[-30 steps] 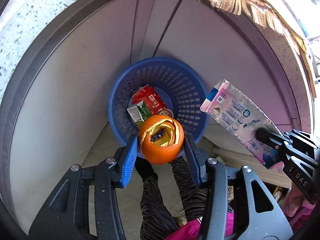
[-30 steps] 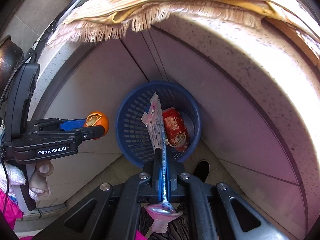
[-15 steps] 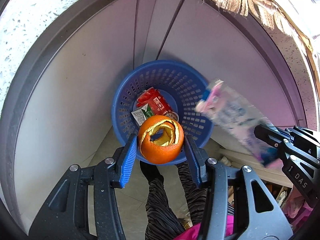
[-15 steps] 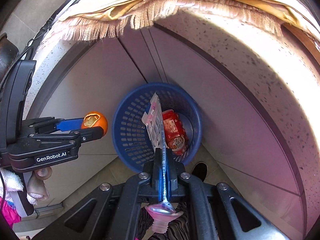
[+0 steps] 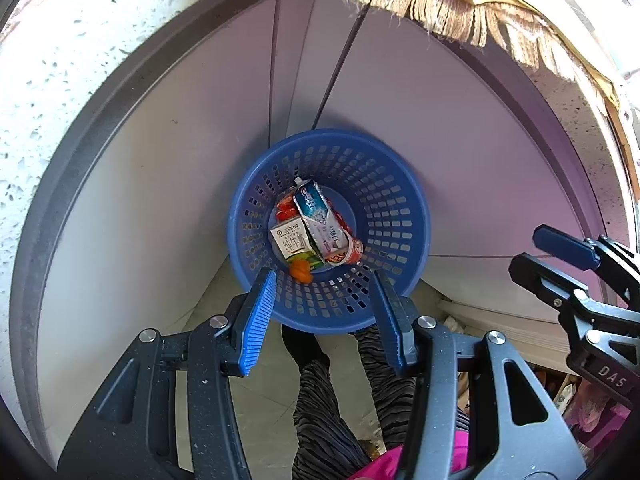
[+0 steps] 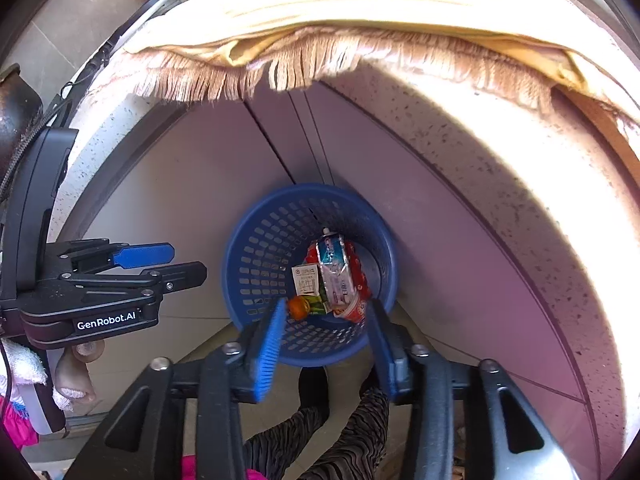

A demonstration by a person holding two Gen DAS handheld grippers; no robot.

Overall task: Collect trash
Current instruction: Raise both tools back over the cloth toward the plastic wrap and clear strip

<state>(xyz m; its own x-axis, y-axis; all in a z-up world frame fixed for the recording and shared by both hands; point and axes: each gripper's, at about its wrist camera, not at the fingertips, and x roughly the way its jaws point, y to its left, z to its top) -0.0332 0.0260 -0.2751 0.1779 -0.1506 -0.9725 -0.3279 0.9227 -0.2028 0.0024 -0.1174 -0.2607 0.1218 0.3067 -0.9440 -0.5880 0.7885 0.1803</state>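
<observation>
A blue mesh basket [image 5: 416, 208] [image 6: 248, 264] stands on the floor against grey cabinet doors. In it lie a flattened toothpaste tube [image 5: 320, 216] [image 6: 334, 268], a milk carton [image 5: 291, 242], a red wrapper [image 5: 285, 210] and an orange peel [image 5: 301, 270] [image 6: 298, 307]. My left gripper [image 5: 323, 278] [image 6: 186, 262] hangs above the basket's near rim, open and empty. My right gripper [image 6: 326, 306] [image 5: 530, 248] is also above the basket. Its jaws are opening and nothing is between them.
A fringed cloth [image 6: 320, 60] hangs over the speckled counter edge [image 5: 80, 60] above the cabinet doors [image 5: 160, 200]. A person's legs in striped trousers [image 5: 328, 400] and a dark shoe stand below the basket. Clutter lies at the lower right.
The orange peel has left my left gripper and the tube has left my right gripper. Both now lie in the basket. The right jaws went from shut to apart.
</observation>
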